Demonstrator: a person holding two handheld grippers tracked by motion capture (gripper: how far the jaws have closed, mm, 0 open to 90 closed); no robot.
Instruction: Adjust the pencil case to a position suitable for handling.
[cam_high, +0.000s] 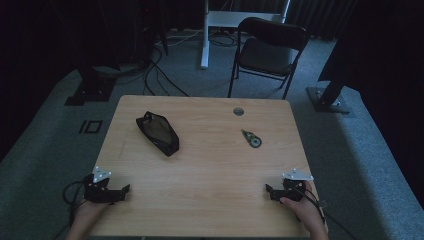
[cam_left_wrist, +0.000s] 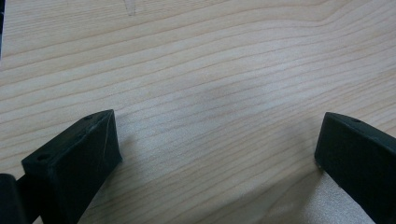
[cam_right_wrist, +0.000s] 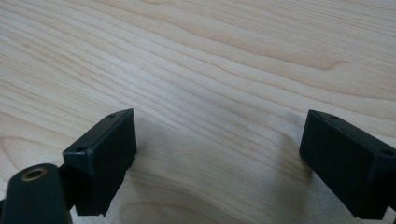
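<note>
**Both claws open, nothing in them**

Left claw (cam_high: 125, 190) down at the near left corner of the table (cam_high: 210, 170), jaws spread wide apart, nothing between them. Held by a hand (cam_high: 90, 212) coming up from the bottom edge. Pointing toward the middle of the table. Seen up close in the left gripper view (cam_left_wrist: 217, 144): two black jaws far apart, bare wood in the gap.

Right claw (cam_high: 268, 191) down at the near right corner, held by the other hand (cam_high: 305, 205). Jaws also spread wide, gripping nothing. Pointing inward, toward the left claw. Up close in the right gripper view (cam_right_wrist: 219, 140): two black jaws, wood grain between them.

Black pouch (cam_high: 158, 133) lying flat on the far left part of the table, well apart from both claws, turned at a slant. Small tape roller (cam_high: 251, 138) lying on the far right part, near a round hole (cam_high: 238, 111) in the tabletop. Also well apart from both claws.

Black folding chair (cam_high: 270, 50) standing on the grey floor past the far edge of the table.
</note>
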